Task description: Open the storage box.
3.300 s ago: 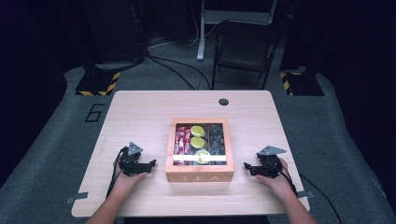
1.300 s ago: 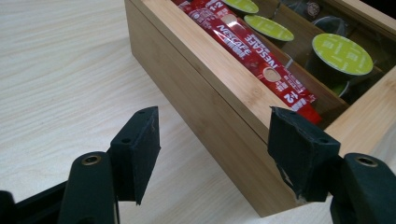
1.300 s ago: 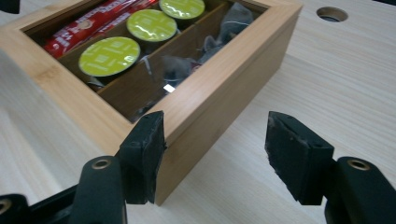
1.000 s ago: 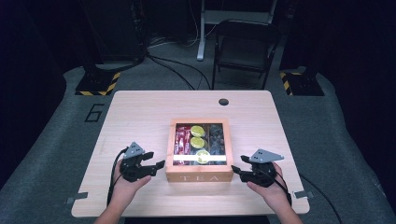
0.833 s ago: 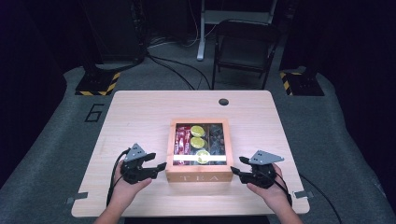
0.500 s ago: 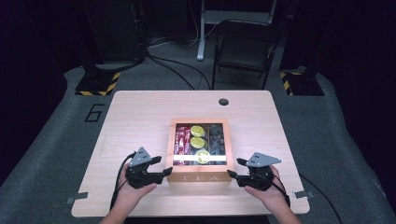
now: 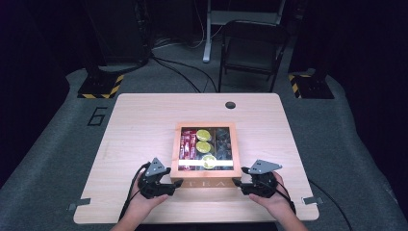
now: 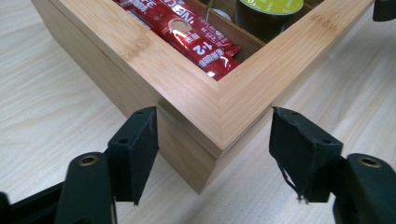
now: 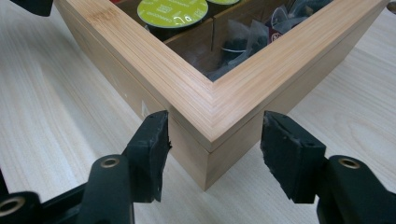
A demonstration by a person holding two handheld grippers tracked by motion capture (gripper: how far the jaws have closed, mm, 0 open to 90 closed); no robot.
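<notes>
A wooden tea box sits mid-table, near the person's edge. The left gripper and right gripper each straddle a front corner, jaws spread wide; whether they touch the wood is unclear. Red sachets and green-lidded capsules lie inside.

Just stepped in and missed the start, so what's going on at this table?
A person at a wooden table holds a gripper in each hand, both aimed at a bamboo tea box with a clear-windowed lid. The left gripper straddles the box's near left corner, the right gripper its near right corner. Both are open, jaws either side of the corner, not clamped. Inside sit red sachets, green-topped capsules and dark pouches.
</notes>
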